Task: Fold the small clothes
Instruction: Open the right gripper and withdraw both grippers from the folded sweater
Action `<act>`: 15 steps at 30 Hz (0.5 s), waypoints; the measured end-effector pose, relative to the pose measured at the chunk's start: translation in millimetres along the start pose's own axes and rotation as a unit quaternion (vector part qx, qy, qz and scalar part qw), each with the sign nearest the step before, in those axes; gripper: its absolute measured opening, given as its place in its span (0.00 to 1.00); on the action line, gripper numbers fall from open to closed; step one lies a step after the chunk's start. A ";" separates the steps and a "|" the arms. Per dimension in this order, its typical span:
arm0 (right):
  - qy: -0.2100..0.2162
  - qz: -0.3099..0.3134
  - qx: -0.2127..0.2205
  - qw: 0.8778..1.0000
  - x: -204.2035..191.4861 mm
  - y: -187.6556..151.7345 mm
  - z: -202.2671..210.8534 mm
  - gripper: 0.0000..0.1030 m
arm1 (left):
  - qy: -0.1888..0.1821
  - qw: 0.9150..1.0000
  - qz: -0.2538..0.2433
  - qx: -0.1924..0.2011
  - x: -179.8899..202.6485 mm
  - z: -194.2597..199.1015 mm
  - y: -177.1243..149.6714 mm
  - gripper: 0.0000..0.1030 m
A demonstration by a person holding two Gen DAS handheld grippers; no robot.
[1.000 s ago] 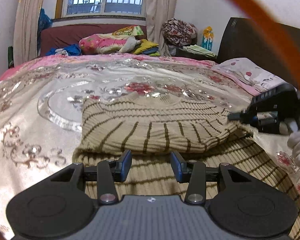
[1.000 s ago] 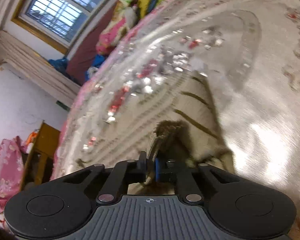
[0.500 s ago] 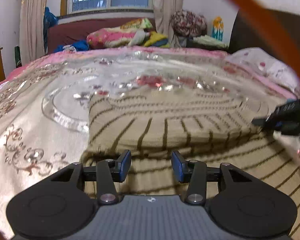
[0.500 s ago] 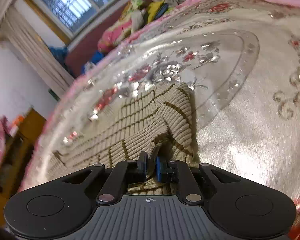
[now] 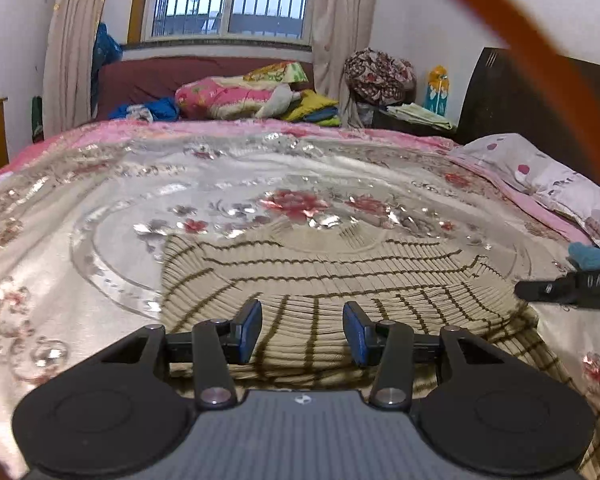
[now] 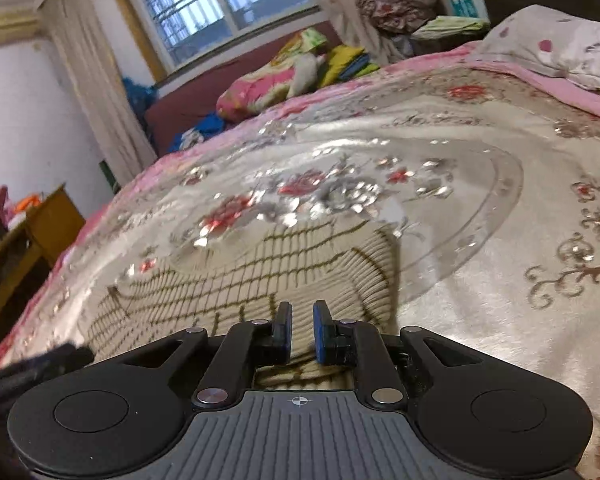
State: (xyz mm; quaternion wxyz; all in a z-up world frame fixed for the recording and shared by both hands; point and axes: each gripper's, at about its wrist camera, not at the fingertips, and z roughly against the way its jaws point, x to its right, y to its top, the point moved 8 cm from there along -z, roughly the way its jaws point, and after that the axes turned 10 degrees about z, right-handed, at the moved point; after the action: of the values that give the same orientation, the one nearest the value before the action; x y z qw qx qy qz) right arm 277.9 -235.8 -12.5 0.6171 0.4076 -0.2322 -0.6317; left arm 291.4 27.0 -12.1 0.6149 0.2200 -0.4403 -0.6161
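Two claws hang over a bed, and neither one has hold of anything. The left claw point(image 5: 302, 330) stands partly open, with nothing between its blue pads point(image 5: 247, 330). Just under it and ahead lies the sweater point(image 5: 320, 276), tan with thin brown stripes. The right claw point(image 6: 300, 330) has only a small gap between its pads point(image 6: 322, 330), and bare knit shows through that gap, so it pinches nothing. From the left view, the right claw pokes in at the sweater's right edge. From the right view, the tip of the left claw shows low on the left side.

The sweater lies flat on the shiny flowered bedspread point(image 5: 100, 208), already folded into a wide block. Its long way runs side to side, from one claw to the other. A folded edge crosses it in the middle, and more knit sits close in front of both claws. The left claw is over the middle of the near part. The right claw is over the right end, close to the side edge.

I think the next fold would bring one end over toward the other, or the near edge away. For that, each claw would need to drop to the edge right below it and pinch. A pillow point(image 5: 540, 168) sits far off to the right.
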 end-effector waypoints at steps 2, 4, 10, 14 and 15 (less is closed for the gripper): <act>0.009 0.009 -0.024 1.000 -4.5 -7.0 -10.2 0.14 | 0.014 1.000 -0.009 -0.021 -1.4 -14.2 -8.1 0.48; 0.001 0.019 -0.047 0.999 -5.3 -15.6 -22.2 0.13 | 0.023 0.998 -0.021 -0.046 -3.1 -22.9 -19.1 0.48; 0.003 0.030 -0.049 0.998 -9.5 -12.9 -16.6 0.15 | 0.019 0.999 -0.034 -0.037 -0.6 -8.8 -20.5 0.49; 0.016 0.058 -0.048 0.997 -26.8 -15.1 -9.1 0.15 | 0.012 0.999 -0.026 -0.034 1.7 -1.5 -20.4 0.49; 0.015 0.064 -0.056 0.996 -30.6 -18.3 -13.1 0.15 | 0.016 0.999 -0.029 -0.039 1.7 -2.5 -22.9 0.49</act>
State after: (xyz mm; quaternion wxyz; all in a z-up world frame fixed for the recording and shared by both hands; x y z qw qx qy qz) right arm 274.7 -201.0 -27.4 0.6813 0.3665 -0.2126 -0.5970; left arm 280.2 21.4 -31.5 0.6121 0.2178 -0.3995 -0.6468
